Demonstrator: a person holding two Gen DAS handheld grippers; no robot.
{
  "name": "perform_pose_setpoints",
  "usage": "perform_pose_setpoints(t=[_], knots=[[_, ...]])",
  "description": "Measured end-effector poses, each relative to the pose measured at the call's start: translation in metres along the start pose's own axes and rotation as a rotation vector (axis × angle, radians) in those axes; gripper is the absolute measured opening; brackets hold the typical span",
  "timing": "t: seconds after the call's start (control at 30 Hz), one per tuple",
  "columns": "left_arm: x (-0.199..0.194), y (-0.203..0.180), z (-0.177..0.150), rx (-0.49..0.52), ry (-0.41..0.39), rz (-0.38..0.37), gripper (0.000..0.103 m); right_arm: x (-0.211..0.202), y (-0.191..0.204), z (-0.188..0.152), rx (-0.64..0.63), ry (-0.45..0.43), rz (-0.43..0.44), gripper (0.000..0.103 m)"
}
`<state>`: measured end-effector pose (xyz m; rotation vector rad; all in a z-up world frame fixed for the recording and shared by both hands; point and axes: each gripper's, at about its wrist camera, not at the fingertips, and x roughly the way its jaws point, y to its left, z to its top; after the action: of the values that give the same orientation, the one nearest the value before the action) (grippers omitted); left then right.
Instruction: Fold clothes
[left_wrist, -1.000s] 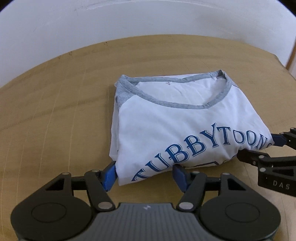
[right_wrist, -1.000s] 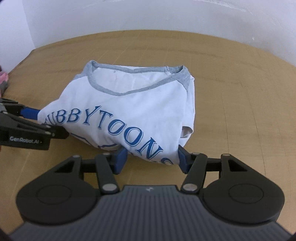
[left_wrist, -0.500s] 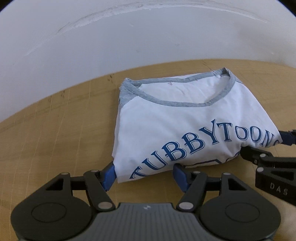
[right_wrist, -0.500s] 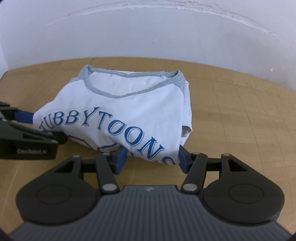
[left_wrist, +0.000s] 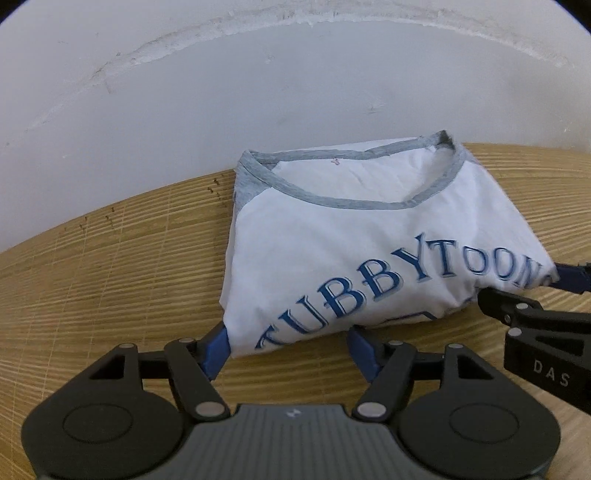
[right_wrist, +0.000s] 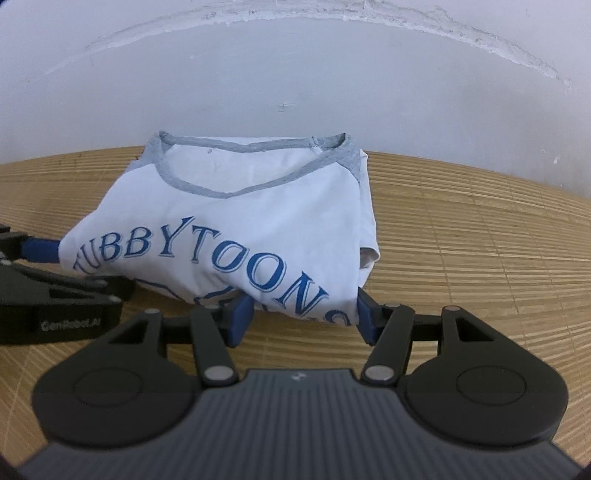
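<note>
A folded white T-shirt (left_wrist: 332, 251) with grey collar trim and blue "TUBBYTOONS" lettering lies on a pale slatted bamboo tabletop (left_wrist: 110, 266), collar toward a scuffed white wall (left_wrist: 221, 92). At its near-left corner the black left gripper (left_wrist: 290, 345) with blue-padded fingers (left_wrist: 216, 349) stands wide open, straddling the hem without clamping it. At the near-right corner the matching right gripper (right_wrist: 299, 317) is likewise spread wide, its blue pads either side of the cloth's edge.
</note>
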<state>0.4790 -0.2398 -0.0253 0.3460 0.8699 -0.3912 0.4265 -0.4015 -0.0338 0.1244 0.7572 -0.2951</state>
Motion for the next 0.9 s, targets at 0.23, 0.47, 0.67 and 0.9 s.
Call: perform_pose_setpoints(t=[0.23,0.47,0.67,0.9], knots=[[-0.073,0.004,-0.038,-0.037,-0.047,-0.077,0.078,-0.089,0.001,-0.045,0.067,-0.048,0.067,0.06],[-0.168,-0.005,-0.083,-0.026,-0.097,-0.134,0.085,-0.183,0.011,-0.101,-0.002,-0.077,0.086,0.062],[-0.232,-0.016,-0.132,-0.008,-0.11,-0.134,0.091,-0.247,0.019,-0.137,-0.035,-0.074,0.082,0.062],[-0.286,-0.016,-0.195,-0.036,-0.051,-0.171,0.092,-0.289,0.02,-0.167,-0.023,-0.041,0.082,0.062]])
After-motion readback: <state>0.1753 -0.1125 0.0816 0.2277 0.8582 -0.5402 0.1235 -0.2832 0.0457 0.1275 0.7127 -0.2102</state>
